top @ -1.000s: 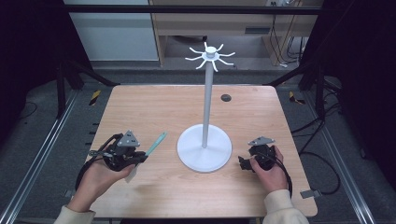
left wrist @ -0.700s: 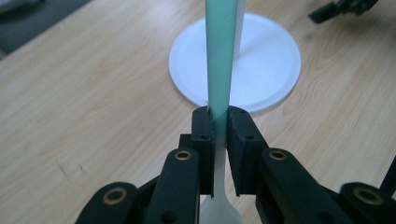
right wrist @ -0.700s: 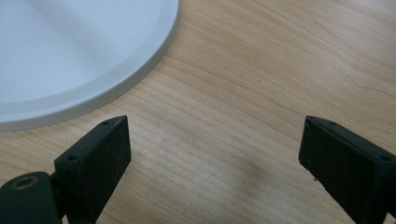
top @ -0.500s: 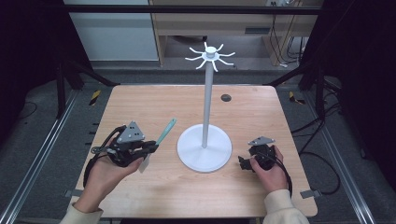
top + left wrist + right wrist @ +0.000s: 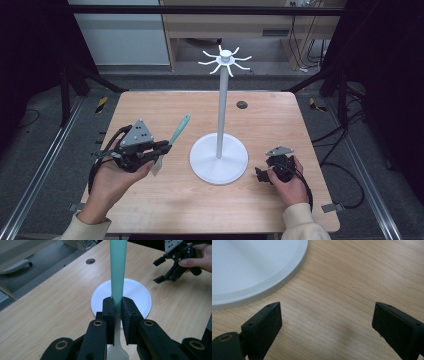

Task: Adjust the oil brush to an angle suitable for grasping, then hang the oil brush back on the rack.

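Now my left gripper (image 5: 161, 147) has lifted higher off the surface (image 5: 165, 200), tilting the teal spatula (image 5: 178, 131) more upright. Its fingers (image 5: 109, 315) clamp the handle mid-length, blade end trailing below. My right gripper (image 5: 261, 173) rests released beside the white stand (image 5: 218, 160).

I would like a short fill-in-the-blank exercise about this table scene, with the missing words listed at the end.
1. The left gripper is shut on a spatula whose handle is ____ in colour.
2. The right gripper rests on the wooden table with its jaws ____.
3. The tall white stand has a base that is ____ in shape.
4. The spatula is held to the ____ of the stand in the high view.

Missing words: green; open; round; left
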The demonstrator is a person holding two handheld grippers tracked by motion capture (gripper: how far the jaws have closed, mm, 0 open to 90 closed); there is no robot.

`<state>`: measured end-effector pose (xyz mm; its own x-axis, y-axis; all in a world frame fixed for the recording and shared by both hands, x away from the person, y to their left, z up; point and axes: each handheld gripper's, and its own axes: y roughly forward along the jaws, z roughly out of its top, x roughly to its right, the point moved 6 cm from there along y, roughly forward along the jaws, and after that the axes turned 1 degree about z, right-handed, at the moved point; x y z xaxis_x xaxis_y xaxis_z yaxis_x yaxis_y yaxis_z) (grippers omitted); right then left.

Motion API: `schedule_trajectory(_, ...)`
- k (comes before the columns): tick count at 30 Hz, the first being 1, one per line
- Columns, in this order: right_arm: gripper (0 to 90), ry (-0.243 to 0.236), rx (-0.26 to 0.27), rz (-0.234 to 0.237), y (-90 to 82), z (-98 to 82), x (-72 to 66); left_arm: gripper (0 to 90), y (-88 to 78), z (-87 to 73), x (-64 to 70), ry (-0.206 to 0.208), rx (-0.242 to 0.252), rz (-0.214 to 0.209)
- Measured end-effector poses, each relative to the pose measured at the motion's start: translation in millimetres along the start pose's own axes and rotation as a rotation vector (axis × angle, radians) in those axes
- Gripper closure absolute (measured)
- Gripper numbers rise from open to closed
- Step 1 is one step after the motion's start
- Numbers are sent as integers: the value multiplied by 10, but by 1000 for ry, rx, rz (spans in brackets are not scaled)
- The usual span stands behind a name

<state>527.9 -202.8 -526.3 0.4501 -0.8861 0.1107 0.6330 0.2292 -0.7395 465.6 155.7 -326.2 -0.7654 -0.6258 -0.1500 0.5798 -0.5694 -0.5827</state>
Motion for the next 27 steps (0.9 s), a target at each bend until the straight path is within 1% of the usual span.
schedule_trajectory(1,98,0,-1,1,-1,0,-1,815,-6,47,9,0,11,0)
schedule_trajectory(3,97,-1,0,1,-2,1,-1,815,-11,64,10,3,13,0)
schedule_trajectory(4,97,-1,5,-2,-2,3,4,815,-26,91,6,12,14,2)
schedule_trajectory(8,97,2,1,-3,-7,-1,7,815,-45,148,8,5,31,5)
schedule_trajectory(9,97,4,3,-3,-8,-1,5,815,-56,181,10,1,41,7)
schedule_trajectory(10,97,0,7,-3,-8,2,9,815,-75,227,13,6,49,8)
schedule_trajectory(12,98,1,5,-3,-9,1,7,815,-84,253,14,11,52,10)
schedule_trajectory(15,97,5,5,-3,-7,0,9,815,-98,353,27,7,78,17)
schedule_trajectory(21,97,5,5,-3,-8,0,9,815,-124,447,47,19,95,18)
schedule_trajectory(22,97,3,5,-4,-7,-1,10,815,-123,481,55,15,104,19)
schedule_trajectory(26,97,3,6,-4,-10,0,10,815,-126,521,51,21,105,21)
schedule_trajectory(27,97,2,5,-4,-10,-1,14,815,-127,552,53,12,118,24)
